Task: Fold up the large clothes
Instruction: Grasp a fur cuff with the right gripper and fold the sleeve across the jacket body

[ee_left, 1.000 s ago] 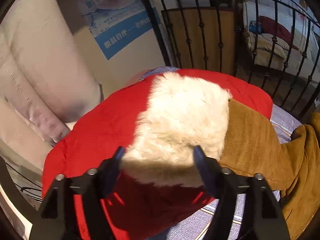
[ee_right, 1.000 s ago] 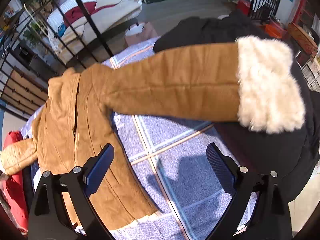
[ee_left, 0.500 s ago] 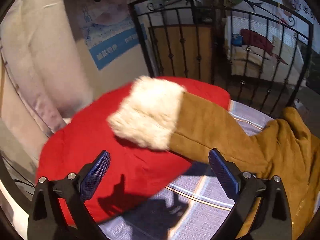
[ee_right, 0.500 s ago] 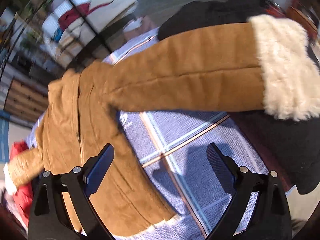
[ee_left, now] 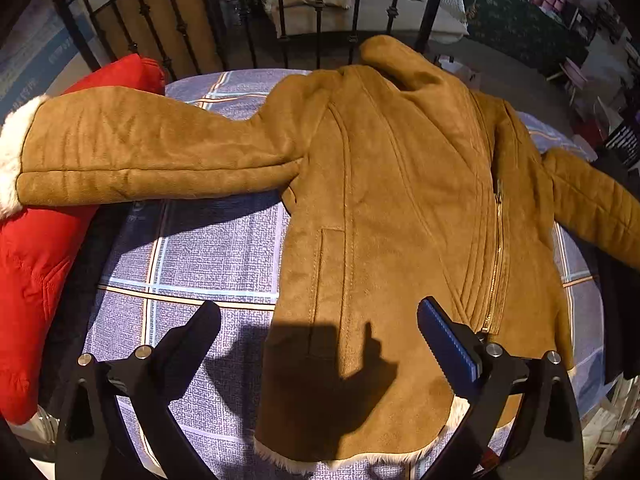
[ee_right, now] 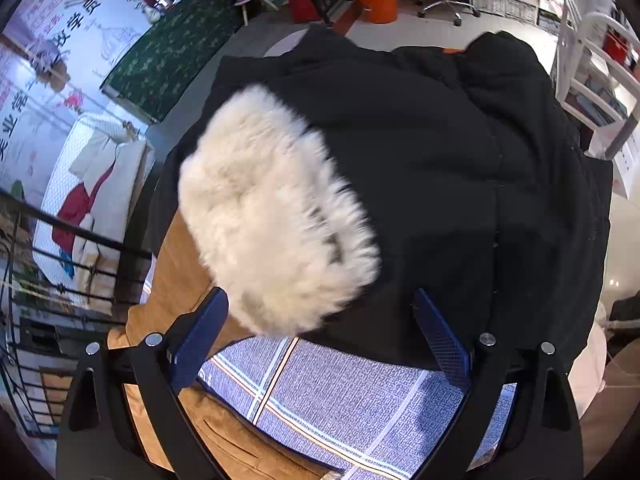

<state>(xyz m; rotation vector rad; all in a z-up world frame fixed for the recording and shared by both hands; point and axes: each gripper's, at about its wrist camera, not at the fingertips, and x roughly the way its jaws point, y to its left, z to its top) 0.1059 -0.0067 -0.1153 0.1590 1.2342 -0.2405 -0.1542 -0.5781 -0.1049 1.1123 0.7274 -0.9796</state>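
Note:
A tan suede jacket (ee_left: 400, 200) with cream fur trim lies front up and zipped on a purple plaid cloth (ee_left: 208, 248), both sleeves spread out. My left gripper (ee_left: 320, 328) is open and empty, above the jacket's lower left hem. Its left sleeve (ee_left: 140, 152) ends in a fur cuff (ee_left: 10, 160) on a red garment. In the right wrist view the other sleeve's fur cuff (ee_right: 272, 208) rests on a black coat (ee_right: 460, 168). My right gripper (ee_right: 320, 320) is open and empty, just short of that cuff.
A red padded garment (ee_left: 36, 272) lies at the table's left side. The black coat covers the right side. A black iron railing (ee_left: 280, 8) stands behind the table. The plaid cloth (ee_right: 340, 392) shows under the right gripper.
My left gripper swung right from the left cuff on the red garment to the jacket's body. My right gripper swung right and closed in on the right fur cuff.

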